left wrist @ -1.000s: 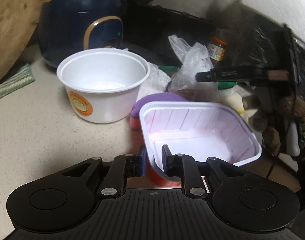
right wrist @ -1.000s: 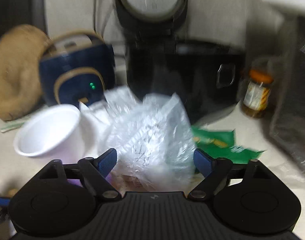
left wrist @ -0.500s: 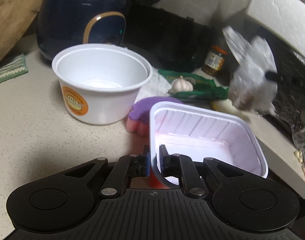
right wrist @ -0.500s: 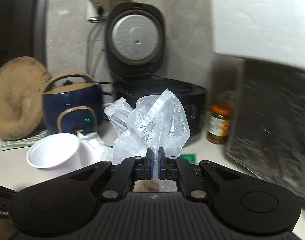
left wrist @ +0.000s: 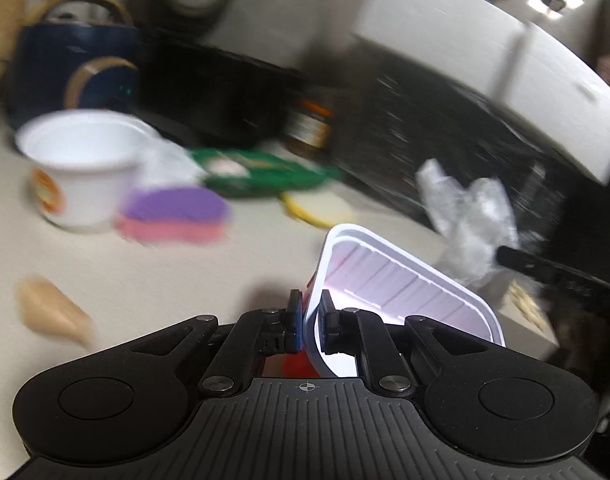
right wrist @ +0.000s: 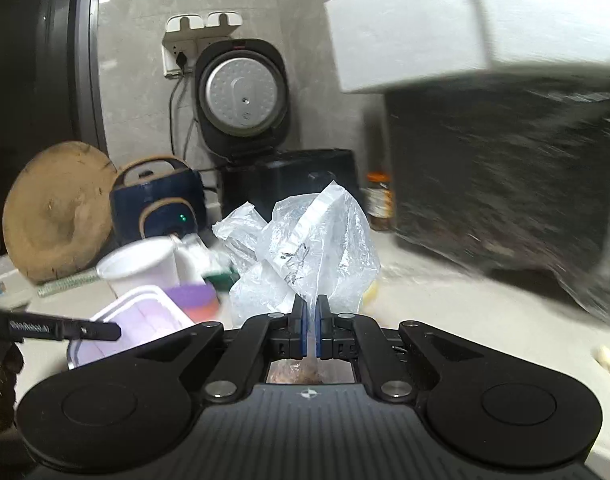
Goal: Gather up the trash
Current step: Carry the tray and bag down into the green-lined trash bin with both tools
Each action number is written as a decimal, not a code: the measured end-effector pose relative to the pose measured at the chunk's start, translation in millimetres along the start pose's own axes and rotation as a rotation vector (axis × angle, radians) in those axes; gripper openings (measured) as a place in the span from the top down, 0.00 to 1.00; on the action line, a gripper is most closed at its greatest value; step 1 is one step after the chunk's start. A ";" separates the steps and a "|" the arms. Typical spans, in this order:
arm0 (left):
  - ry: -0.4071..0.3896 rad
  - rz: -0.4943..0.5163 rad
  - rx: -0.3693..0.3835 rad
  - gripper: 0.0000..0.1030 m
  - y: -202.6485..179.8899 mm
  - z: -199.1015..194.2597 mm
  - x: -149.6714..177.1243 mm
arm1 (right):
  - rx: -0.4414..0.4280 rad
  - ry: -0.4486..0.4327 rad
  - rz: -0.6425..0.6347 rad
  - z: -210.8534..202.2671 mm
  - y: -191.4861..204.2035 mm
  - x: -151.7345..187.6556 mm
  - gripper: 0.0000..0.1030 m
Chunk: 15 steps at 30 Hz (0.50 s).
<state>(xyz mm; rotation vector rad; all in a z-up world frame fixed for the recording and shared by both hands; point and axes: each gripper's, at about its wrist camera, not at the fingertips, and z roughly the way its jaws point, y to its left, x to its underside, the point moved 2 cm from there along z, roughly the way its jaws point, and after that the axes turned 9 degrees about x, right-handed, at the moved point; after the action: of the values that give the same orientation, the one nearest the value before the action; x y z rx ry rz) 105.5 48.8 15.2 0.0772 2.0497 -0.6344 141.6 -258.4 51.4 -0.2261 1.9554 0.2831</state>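
My left gripper is shut on the near rim of a white rectangular plastic tub with a red outside, held tilted above the counter. The tub also shows in the right wrist view. My right gripper is shut on a crumpled clear plastic bag, lifted off the counter. The bag also shows in the left wrist view, right of the tub. A white round foam bowl with an orange label stands on the counter at the left.
A purple and pink sponge, a green packet, a yellow piece and a beige scrap lie on the counter. A navy cooker, a black rice cooker, a jar and a black appliance stand behind.
My right gripper has shut on the plastic bag and lifted it up and to the right. My left gripper has raised and swung the tub rightwards, away from the bowl.
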 end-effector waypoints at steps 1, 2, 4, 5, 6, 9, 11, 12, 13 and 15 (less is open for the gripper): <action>0.013 0.012 0.022 0.89 -8.9 8.7 13.6 | 0.023 0.006 0.000 -6.6 -7.6 9.6 0.96; 0.030 0.022 0.032 0.89 -15.2 17.4 25.7 | 0.050 0.010 -0.001 -11.4 -15.0 17.2 0.96; 0.083 0.035 0.037 0.89 -24.3 41.5 53.8 | 0.124 0.022 -0.010 -18.5 -30.4 36.6 0.96; 0.117 0.034 0.033 0.89 -26.0 54.9 66.7 | 0.161 0.030 -0.015 -20.5 -37.8 45.9 0.96; 0.150 0.028 0.024 0.89 -25.6 69.2 79.3 | 0.188 0.043 -0.017 -21.1 -44.7 54.4 0.96; 0.261 0.011 -0.027 0.89 -15.1 117.7 121.4 | 0.231 0.088 -0.006 -20.3 -63.3 78.5 0.96; 0.316 0.012 -0.090 0.89 -2.9 150.7 147.7 | 0.242 0.112 -0.002 -19.0 -71.8 95.0 0.96; 0.330 0.010 -0.116 0.89 3.1 164.4 157.8 | 0.241 0.126 0.005 -16.3 -74.3 102.3 0.96; 0.337 -0.012 -0.138 0.88 10.9 180.3 168.8 | 0.237 0.139 0.016 -14.1 -77.3 109.6 0.96; 0.340 -0.096 -0.119 0.87 26.8 207.4 186.3 | 0.227 0.168 0.041 -6.5 -81.2 121.0 0.96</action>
<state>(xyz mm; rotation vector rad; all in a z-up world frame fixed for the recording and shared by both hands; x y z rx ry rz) 175.0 -61.0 -232.8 0.0174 2.4275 -0.5873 112.3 -341.1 -65.2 -0.0624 2.1407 0.0683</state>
